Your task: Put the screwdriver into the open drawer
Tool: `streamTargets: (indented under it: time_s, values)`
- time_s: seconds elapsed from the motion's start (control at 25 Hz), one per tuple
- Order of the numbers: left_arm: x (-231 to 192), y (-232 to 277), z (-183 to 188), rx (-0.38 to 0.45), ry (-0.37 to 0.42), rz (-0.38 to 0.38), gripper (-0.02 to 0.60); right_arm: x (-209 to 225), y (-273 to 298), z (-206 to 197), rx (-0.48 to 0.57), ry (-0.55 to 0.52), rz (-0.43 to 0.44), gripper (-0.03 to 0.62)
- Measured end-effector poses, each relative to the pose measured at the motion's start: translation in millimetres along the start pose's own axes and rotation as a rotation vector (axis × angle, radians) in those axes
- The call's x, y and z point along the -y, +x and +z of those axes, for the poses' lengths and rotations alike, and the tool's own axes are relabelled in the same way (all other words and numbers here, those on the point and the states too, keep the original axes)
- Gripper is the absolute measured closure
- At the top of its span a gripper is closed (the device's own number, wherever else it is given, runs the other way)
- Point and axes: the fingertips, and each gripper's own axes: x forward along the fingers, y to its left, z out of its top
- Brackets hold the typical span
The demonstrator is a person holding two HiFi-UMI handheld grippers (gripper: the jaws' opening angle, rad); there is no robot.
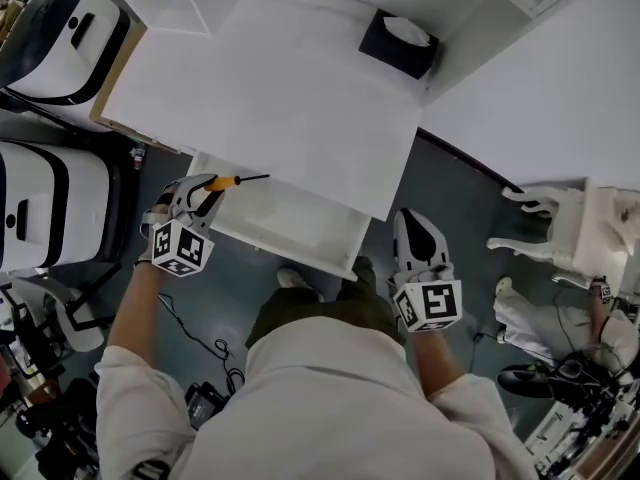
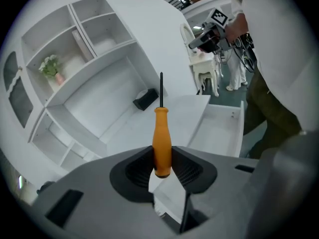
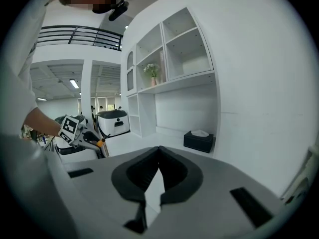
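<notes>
White desk (image 1: 270, 98) with open drawer (image 1: 290, 226); screwdriver (image 1: 238, 180) held above the drawer's left end.
Head view: left gripper (image 1: 208, 191) carries the orange-handled screwdriver, shaft pointing along the desk edge; right gripper (image 1: 410, 223) hangs beside the drawer's right end. Only the left gripper view shows the 2 pads (image 2: 137, 168) clamped on the lower handle, plus shelves (image 2: 99, 39) with a small flower pot (image 2: 51, 67). Only the right gripper view shows its jaws closed together, nothing between them. Drawer interior is pale and hard to make out; a black tissue box (image 1: 398, 43) sits at the desk's rear.
</notes>
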Motion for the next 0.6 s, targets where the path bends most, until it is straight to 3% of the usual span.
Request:
streamTargets:
  time_s: [0.6]
  values:
    - [54.7, 79.7, -53.6, -0.142, 0.299, -0.227, 0.468, 37.0, -16.0, -19.4, -0.047, 0.013, -0.099, 0.590]
